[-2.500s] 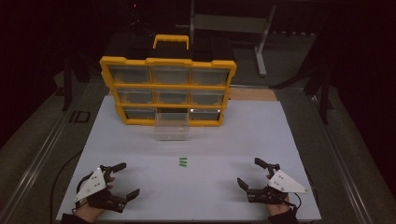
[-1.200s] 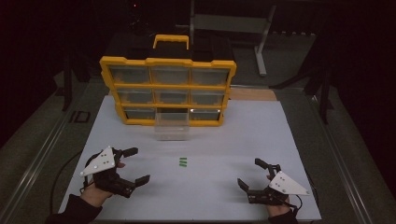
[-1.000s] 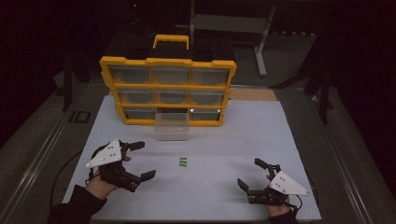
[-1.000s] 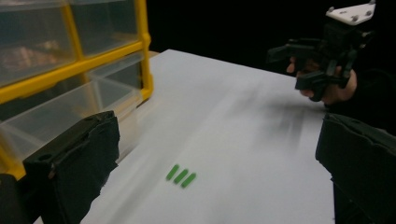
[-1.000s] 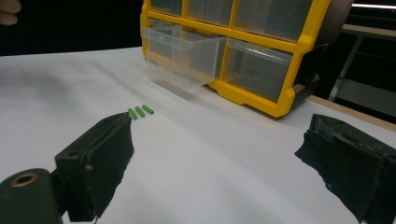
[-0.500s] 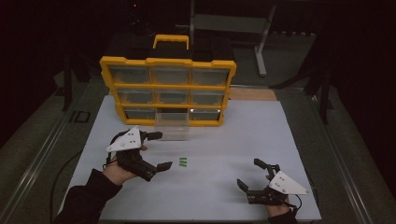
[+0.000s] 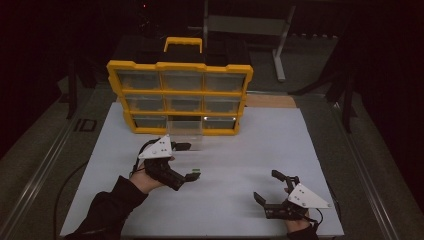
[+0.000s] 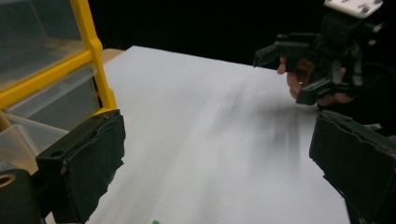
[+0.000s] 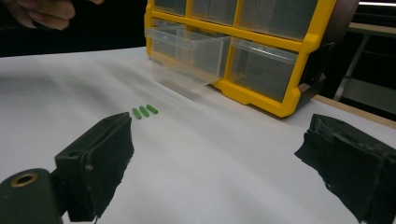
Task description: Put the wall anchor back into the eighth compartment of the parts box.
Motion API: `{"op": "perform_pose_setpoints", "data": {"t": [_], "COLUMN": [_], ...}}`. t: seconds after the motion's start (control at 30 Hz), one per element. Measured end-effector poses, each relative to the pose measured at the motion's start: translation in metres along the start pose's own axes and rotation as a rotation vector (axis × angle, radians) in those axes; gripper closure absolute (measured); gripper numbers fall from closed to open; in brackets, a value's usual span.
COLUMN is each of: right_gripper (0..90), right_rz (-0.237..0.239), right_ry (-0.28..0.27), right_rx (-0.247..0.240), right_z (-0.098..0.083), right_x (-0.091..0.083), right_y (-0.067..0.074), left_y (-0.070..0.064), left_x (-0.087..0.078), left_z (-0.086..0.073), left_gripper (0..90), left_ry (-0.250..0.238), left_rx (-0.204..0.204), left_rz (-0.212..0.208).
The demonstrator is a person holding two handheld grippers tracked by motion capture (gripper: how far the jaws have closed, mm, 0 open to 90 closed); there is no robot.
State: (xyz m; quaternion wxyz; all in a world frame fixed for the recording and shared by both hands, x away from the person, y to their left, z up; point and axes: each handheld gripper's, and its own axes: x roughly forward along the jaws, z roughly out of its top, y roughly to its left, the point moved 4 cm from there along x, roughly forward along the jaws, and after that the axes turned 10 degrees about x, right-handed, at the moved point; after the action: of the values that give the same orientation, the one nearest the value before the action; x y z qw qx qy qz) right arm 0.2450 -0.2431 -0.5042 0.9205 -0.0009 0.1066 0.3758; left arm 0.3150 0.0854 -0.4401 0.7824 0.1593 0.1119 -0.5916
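On the white worktop (image 7: 260, 150) there are three small green sticks (image 9: 144, 111), one yellow organizer (image 7: 180, 97) at the far edge with nine clear drawers, one drawer (image 9: 187, 53) pulled out, and two tools, left (image 7: 184, 161) and right (image 7: 272, 186).

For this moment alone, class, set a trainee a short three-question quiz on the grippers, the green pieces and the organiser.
1. True or false: the left gripper has its jaws shut on a green piece.
2. How many green pieces lie on the white table?
3. Which drawer of the yellow organiser is pulled out: A top left, B bottom middle, C bottom right?

Key: 1 false, both it and the right gripper are open and empty. 2 three. 3 B, the clear drawer.
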Motion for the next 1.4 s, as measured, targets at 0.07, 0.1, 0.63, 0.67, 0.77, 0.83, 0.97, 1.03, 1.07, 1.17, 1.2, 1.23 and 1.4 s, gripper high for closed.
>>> {"op": "perform_pose_setpoints", "data": {"t": [0.07, 0.1, 0.63, 0.67, 0.77, 0.83, 0.97, 1.03, 1.07, 1.17, 1.2, 1.23, 1.4], "right_gripper": [8.1, 8.1, 8.1, 8.1, 8.1, 8.2, 8.1, 8.2, 8.2, 8.2, 8.2, 8.1, 8.2], "right_rz": [0.003, 0.004, 0.010, 0.011, 0.012, 0.014, 0.015, 0.016, 0.015, 0.016, 0.016, 0.016, 0.016], "right_ry": [0.004, 0.003, 0.008, 0.008, 0.009, 0.009, 0.013, 0.012, 0.014, 0.014, 0.013, 0.012, 0.013], "right_rx": [0.000, 0.000, 0.002, 0.002, 0.003, 0.001, 0.001, 0.002, 0.004, 0.004, 0.005, 0.006, 0.007], "right_z": [0.000, -0.001, -0.001, -0.001, -0.001, -0.001, -0.002, -0.002, -0.002, -0.002, -0.002, -0.002, -0.002], "right_x": [0.000, 0.001, 0.001, 0.001, 0.001, 0.001, 0.001, 0.001, 0.001, 0.001, 0.001, 0.001, 0.001], "right_y": [0.000, 0.000, 0.000, 0.000, 0.000, 0.000, 0.000, 0.000, 0.000, 0.000, 0.000, 0.000, 0.000], "left_y": [0.002, 0.002, 0.021, 0.022, 0.025, 0.026, 0.030, 0.031, 0.032, 0.034, 0.034, 0.035, 0.038], "left_x": [0.005, 0.005, 0.033, 0.034, 0.038, 0.040, 0.045, 0.048, 0.049, 0.051, 0.054, 0.056, 0.060], "left_z": [-0.006, -0.006, -0.053, -0.056, -0.064, -0.069, -0.079, -0.083, -0.084, -0.087, -0.089, -0.090, -0.093], "left_gripper": [5.2, 5.8, 30.3, 32.4, 36.8, 40.5, 48.0, 52.1, 53.7, 59.3, 61.4, 62.6, 70.9], "left_ry": [0.022, 0.022, 0.175, 0.187, 0.226, 0.247, 0.283, 0.301, 0.306, 0.317, 0.330, 0.341, 0.357], "left_rx": [0.003, 0.003, -0.083, -0.087, -0.094, -0.102, -0.115, -0.119, -0.121, -0.122, -0.116, -0.115, -0.122], "left_rz": [0.006, 0.006, 0.013, 0.014, 0.021, 0.021, 0.022, 0.019, 0.016, 0.010, 0.001, -0.001, -0.015]}}
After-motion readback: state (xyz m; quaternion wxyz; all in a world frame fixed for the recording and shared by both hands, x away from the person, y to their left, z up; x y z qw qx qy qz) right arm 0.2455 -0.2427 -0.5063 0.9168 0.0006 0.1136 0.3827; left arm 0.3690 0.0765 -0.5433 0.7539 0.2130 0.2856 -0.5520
